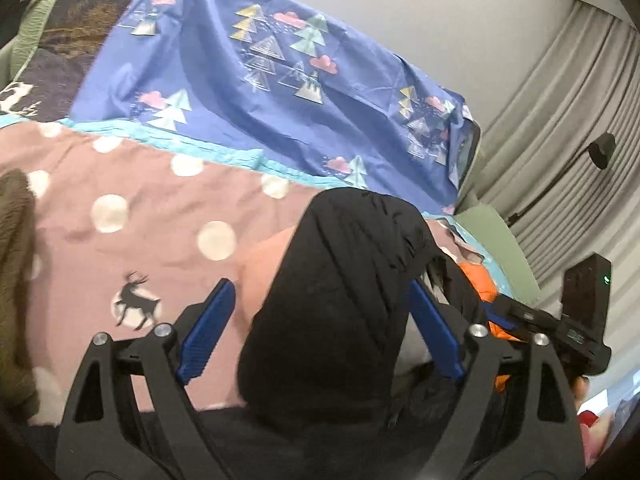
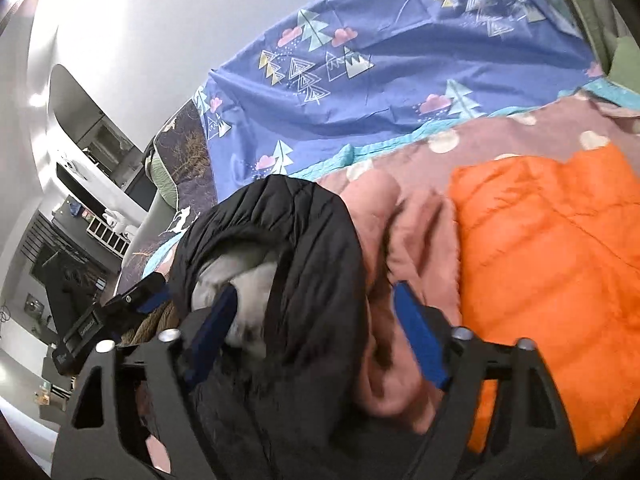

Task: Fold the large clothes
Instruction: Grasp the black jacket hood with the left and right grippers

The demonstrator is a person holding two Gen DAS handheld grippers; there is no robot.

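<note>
A black puffer jacket (image 1: 340, 292) lies bunched on the bed, its pale lining (image 2: 244, 280) showing in the right wrist view. My left gripper (image 1: 322, 300) stands with its blue fingers (image 1: 212, 328) wide apart on either side of the jacket's bulging fold. My right gripper (image 2: 316, 312) is likewise wide apart around the black jacket (image 2: 304, 280) and a pink garment (image 2: 400, 248). Neither pair of pads presses the cloth. The right gripper's body (image 1: 560, 320) shows at the right of the left wrist view.
An orange puffer jacket (image 2: 560, 264) lies to the right. An olive garment (image 1: 16, 280) lies at the left. The bed has a pink dotted cover (image 1: 140, 208) and a blue tree-print sheet (image 1: 260, 80). Grey curtains (image 1: 580, 120) hang at the right. Shelves (image 2: 88, 200) stand at the left.
</note>
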